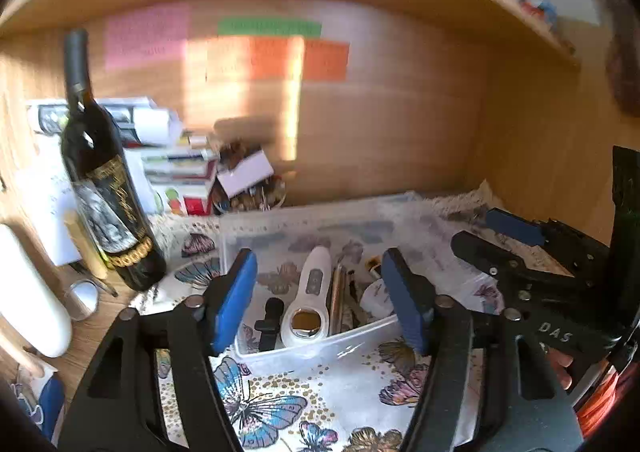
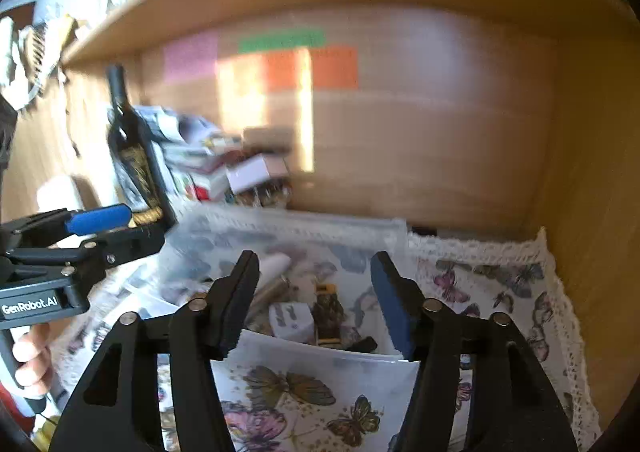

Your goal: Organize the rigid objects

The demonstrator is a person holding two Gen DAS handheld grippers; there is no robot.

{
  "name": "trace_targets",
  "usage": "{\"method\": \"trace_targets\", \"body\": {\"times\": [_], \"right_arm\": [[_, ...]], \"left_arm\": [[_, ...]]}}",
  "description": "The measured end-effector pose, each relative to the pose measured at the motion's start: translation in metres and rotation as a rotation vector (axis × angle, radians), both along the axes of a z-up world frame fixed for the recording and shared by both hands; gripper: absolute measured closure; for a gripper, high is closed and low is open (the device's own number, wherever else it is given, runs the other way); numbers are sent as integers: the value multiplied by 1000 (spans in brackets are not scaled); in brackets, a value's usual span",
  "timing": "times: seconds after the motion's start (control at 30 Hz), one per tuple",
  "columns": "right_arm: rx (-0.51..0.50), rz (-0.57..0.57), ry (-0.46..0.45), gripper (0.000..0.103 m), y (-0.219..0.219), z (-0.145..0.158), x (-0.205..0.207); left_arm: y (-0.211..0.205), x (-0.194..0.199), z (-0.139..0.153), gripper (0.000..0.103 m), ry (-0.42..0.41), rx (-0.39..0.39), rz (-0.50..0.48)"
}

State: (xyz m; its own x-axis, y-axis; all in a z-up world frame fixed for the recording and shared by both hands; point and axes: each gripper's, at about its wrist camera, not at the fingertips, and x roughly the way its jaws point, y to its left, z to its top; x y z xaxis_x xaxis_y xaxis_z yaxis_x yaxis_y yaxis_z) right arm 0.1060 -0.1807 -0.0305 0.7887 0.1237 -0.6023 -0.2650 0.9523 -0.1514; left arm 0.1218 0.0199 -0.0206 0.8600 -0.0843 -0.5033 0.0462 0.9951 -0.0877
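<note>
A clear plastic box (image 1: 320,348) sits on a butterfly-print cloth (image 1: 280,404) inside a wooden shelf bay. In it lie a white thermometer-like device (image 1: 310,298), a small black clip (image 1: 269,322), metal pens (image 1: 339,300) and a white round item (image 1: 378,298). My left gripper (image 1: 320,292) is open just above the box's near rim, empty. My right gripper (image 2: 316,296) is open over the same box (image 2: 320,360), empty; there I see a white cube (image 2: 291,322) and a black-and-yellow item (image 2: 328,312). The right gripper also shows in the left wrist view (image 1: 520,248).
A dark wine bottle (image 1: 106,188) stands at the left, with stacked books and papers (image 1: 176,168) and a bowl of small items (image 1: 250,192) behind. A white cylinder (image 1: 28,292) lies far left. Wooden walls close in behind and on the right (image 2: 592,212).
</note>
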Motion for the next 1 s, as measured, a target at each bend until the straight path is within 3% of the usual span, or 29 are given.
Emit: {"method": "trace_targets", "body": {"times": [0.33, 0.57, 1.0], "right_arm": [[53, 25, -186, 20, 3, 51, -59], [74, 25, -243, 7, 5, 63, -83], [69, 20, -290, 0, 8, 68, -101]], "left_arm": [[-9, -64, 31, 19, -165, 23, 2], [-15, -96, 40, 8, -237, 33, 10], [-15, -112, 42, 3, -266, 27, 22]]}}
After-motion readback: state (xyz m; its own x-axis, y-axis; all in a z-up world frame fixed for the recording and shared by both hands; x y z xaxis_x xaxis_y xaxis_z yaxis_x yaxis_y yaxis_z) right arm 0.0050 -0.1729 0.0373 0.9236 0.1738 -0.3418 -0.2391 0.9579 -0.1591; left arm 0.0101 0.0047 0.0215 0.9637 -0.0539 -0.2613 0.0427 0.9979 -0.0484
